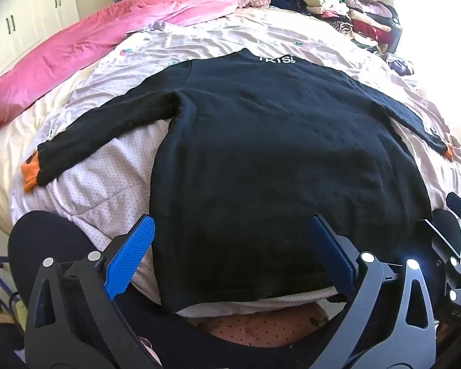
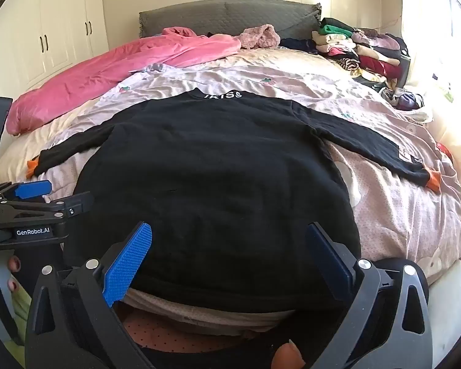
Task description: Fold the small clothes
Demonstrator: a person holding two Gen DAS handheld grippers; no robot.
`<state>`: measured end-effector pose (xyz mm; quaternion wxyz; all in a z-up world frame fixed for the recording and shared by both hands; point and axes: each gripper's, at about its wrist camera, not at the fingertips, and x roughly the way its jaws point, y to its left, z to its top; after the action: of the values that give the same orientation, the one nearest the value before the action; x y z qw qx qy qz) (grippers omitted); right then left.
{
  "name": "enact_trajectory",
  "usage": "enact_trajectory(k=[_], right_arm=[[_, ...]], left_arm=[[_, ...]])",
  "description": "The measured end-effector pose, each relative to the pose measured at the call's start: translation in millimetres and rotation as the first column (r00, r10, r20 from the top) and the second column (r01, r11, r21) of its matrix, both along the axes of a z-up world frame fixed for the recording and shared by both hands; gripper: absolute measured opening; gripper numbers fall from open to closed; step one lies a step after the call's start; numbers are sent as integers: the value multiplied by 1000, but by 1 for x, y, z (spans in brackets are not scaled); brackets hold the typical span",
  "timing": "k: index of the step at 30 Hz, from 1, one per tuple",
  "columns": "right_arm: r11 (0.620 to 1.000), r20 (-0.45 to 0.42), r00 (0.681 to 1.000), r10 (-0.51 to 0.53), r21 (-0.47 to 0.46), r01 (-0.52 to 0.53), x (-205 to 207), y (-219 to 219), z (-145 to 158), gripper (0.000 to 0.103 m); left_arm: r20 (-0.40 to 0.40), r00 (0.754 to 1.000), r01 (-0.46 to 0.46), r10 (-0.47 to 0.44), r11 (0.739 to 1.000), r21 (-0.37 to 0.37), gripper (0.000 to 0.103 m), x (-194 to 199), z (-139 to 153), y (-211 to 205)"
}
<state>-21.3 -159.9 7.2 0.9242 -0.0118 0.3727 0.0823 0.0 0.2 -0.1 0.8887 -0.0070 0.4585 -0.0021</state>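
The top (image 1: pixel 261 153) is spread flat on the bed (image 1: pixel 113 184), back up, collar at the far end, hem nearest the tongs, both sleeves stretched out sideways. Its hem is seen between and just beyond the jaws of the left tongs (image 1: pixel 230 255), which are held fully open with nothing gripped; no pad is pressed on cloth. The right tongs (image 2: pixel 229 258) are likewise spread wide over the hem and empty.

No fold is judged to have been started, so the risks lie in the first grip. If only the upper layer of the hem is pinched, the layers would be pulled apart and the fold would bunch. The quilt beneath is soft and rumpled, and could be caught with the knit if the jaws are pressed too deep. The left sleeve (image 1: pixel 92 138) and the right sleeve (image 2: pixel 368 144) lie well outside the tongs; if the body is lifted first, they would be dragged inward and creased. The two tongs are close together, as shown in the right view, and might be knocked together. The pink duvet (image 1: pixel 92 46) and the pile (image 2: pixel 359 52) far beyond the collar are well clear.
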Motion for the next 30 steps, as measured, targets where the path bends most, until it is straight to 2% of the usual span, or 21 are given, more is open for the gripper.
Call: enact_trajectory(k=[23, 30], right_arm=[[1000, 11, 1000, -14, 4, 14, -4, -4, 18, 99], [1000, 12, 1000, -13, 4, 13, -3, -4, 11, 99]], left_arm=[[16, 1000, 5, -5, 1000, -2, 94, -2, 5, 1], [16, 1000, 5, -5, 1000, -5, 94, -2, 5, 1]])
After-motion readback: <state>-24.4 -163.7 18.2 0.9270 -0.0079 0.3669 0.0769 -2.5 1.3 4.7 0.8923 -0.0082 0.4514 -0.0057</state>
